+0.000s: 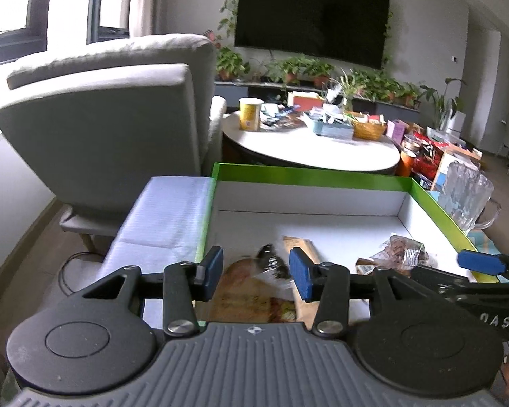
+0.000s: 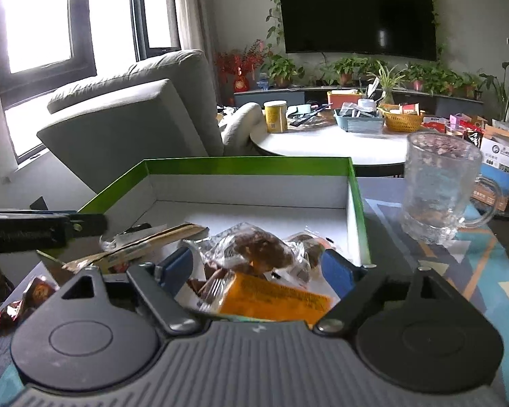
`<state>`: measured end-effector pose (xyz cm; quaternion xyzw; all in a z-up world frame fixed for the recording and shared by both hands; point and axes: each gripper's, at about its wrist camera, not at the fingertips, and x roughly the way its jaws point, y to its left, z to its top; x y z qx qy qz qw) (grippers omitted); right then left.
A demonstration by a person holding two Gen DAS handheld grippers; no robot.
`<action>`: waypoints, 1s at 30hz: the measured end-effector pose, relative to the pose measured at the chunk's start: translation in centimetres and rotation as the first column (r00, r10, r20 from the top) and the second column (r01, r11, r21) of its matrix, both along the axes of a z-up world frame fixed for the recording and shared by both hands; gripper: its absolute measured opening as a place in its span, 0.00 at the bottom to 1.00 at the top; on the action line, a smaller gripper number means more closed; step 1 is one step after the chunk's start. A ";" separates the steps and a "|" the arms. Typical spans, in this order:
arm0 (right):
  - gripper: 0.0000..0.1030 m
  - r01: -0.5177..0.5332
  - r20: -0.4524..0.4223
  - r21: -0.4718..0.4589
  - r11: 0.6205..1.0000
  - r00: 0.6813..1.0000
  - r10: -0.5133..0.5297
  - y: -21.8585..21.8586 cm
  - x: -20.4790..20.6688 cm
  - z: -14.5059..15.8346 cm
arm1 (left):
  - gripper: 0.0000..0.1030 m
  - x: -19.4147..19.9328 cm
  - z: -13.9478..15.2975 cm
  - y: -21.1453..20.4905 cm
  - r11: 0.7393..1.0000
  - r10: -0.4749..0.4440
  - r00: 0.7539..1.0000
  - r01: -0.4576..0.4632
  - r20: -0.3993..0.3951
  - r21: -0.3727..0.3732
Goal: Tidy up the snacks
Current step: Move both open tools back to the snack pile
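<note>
Hovering over the green-rimmed box (image 1: 308, 173), left gripper (image 1: 256, 273) fingers stand apart, gripping nothing; snacks lie below. Right gripper (image 2: 258, 268) fingers flank an orange packet (image 2: 275, 300), contact unclear. Judged: depositing; next, release inside.

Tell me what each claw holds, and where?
Right gripper pinches the orange snack packet across its sides; left gripper is open, holding nothing.

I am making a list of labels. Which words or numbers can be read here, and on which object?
"OAS": white letters on the right gripper body, cut off.
Orange snack pack: print blurred.
Yellow can: label too small.
White carton: print unreadable.
</note>
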<state>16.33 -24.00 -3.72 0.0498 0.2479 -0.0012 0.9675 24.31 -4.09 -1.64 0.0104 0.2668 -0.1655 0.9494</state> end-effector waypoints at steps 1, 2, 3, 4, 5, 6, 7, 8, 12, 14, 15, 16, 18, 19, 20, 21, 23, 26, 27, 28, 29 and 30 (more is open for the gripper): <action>0.54 0.004 0.003 0.001 1.000 1.000 -0.004 0.0 -0.4 0.1 | 0.40 -0.6 0.3 0.7 1.000 0.012 1.000 -0.012 0.006 -0.003; 0.54 0.007 0.005 0.002 1.000 1.000 -0.007 -0.1 -0.8 0.2 | 0.40 -1.1 0.5 1.3 1.000 0.022 1.000 -0.022 0.009 -0.008; 0.54 0.011 0.008 0.006 1.000 1.000 -0.011 -0.1 -1.2 0.3 | 0.40 -1.6 0.6 1.9 0.999 0.032 0.999 -0.031 0.009 -0.013; 0.54 0.017 0.011 0.011 1.000 1.000 -0.017 -0.2 -1.7 0.5 | 0.40 -2.2 0.7 2.7 0.999 0.040 0.999 -0.040 0.004 -0.017; 0.54 0.022 0.013 0.016 1.000 1.000 -0.022 -0.3 -1.9 0.6 | 0.40 -2.8 0.7 3.2 0.999 0.043 0.999 -0.043 -0.002 -0.017; 0.54 0.027 0.018 0.023 0.999 0.999 -0.028 -0.4 -2.4 0.7 | 0.40 -3.4 0.5 3.6 0.999 0.039 0.999 -0.039 -0.012 -0.011; 0.54 0.024 0.022 0.031 0.999 0.999 -0.025 -0.6 -2.8 0.9 | 0.40 -3.9 0.2 3.9 1.000 0.030 0.999 -0.030 -0.022 0.000; 0.54 0.024 0.023 0.039 0.999 0.999 -0.024 -0.6 -3.2 1.0 | 0.40 -4.4 -0.1 4.0 1.000 0.020 0.999 -0.019 -0.031 0.011; 0.54 0.031 0.038 0.032 0.999 0.999 -0.032 -0.2 -4.5 1.4 | 0.40 -5.8 -2.2 3.5 0.997 -0.030 0.996 0.035 -0.080 0.065; 0.54 0.027 0.042 0.035 0.999 0.999 -0.028 -0.1 -5.2 1.6 | 0.40 -6.1 -3.1 3.0 0.995 -0.048 0.994 0.055 -0.095 0.081; 0.54 0.025 0.043 0.037 0.999 0.999 -0.027 0.0 -5.6 1.8 | 0.40 -6.1 -3.5 2.7 0.994 -0.056 0.992 0.066 -0.109 0.090; 0.54 0.024 0.045 0.035 0.999 0.999 -0.025 0.1 -6.0 1.9 | 0.40 -6.3 -3.9 2.6 0.993 -0.062 0.991 0.074 -0.120 0.094; 0.54 0.022 0.046 0.022 1.000 0.999 -0.023 0.1 -6.6 2.0 | 0.40 -6.7 -4.2 2.4 0.992 -0.069 0.986 0.084 -0.148 0.095; 0.54 0.022 0.047 0.013 1.000 0.999 -0.023 0.1 -7.0 2.1 | 0.40 -7.1 -4.3 2.4 0.992 -0.069 0.985 0.085 -0.159 0.094; 0.54 0.024 0.046 0.007 1.000 0.999 -0.025 0.1 -7.2 2.1 | 0.40 -7.6 -4.3 2.5 0.992 -0.072 0.982 0.088 -0.174 0.089; 0.54 0.028 0.043 0.002 1.000 0.999 -0.028 0.1 -7.5 2.0 | 0.39 -8.0 -4.2 2.7 0.993 -0.073 0.978 0.090 -0.197 0.076; 0.54 0.035 0.038 -0.001 0.999 0.999 -0.035 -0.1 -7.8 1.8 | 0.39 -9.2 -4.2 3.4 0.996 -0.076 0.965 0.087 -0.249 0.033; 0.54 0.046 0.022 0.006 0.999 0.999 -0.046 -0.4 -8.5 1.4 | 0.39 -11.0 -4.0 4.2 0.994 -0.109 0.951 0.111 -0.289 -0.008; 0.54 0.049 0.016 0.009 0.999 0.999 -0.049 -0.4 -8.7 1.2 | 0.39 -11.7 -3.9 4.3 0.992 -0.123 0.945 0.124 -0.303 -0.015; 0.54 0.052 0.009 0.009 0.999 0.999 -0.052 -0.4 -8.9 1.0 | 0.40 -12.3 -3.8 4.3 0.990 -0.137 0.939 0.138 -0.315 -0.019; 0.54 0.058 0.001 0.008 0.998 0.998 -0.058 -0.5 -9.0 0.7 | 0.40 -12.9 -3.7 4.3 0.988 -0.155 0.928 0.155 -0.337 -0.029; 0.54 0.063 -0.005 0.006 0.998 0.998 -0.063 -0.6 -9.2 0.6 | 0.40 -13.5 -3.6 4.3 0.986 -0.168 0.918 0.164 -0.359 -0.043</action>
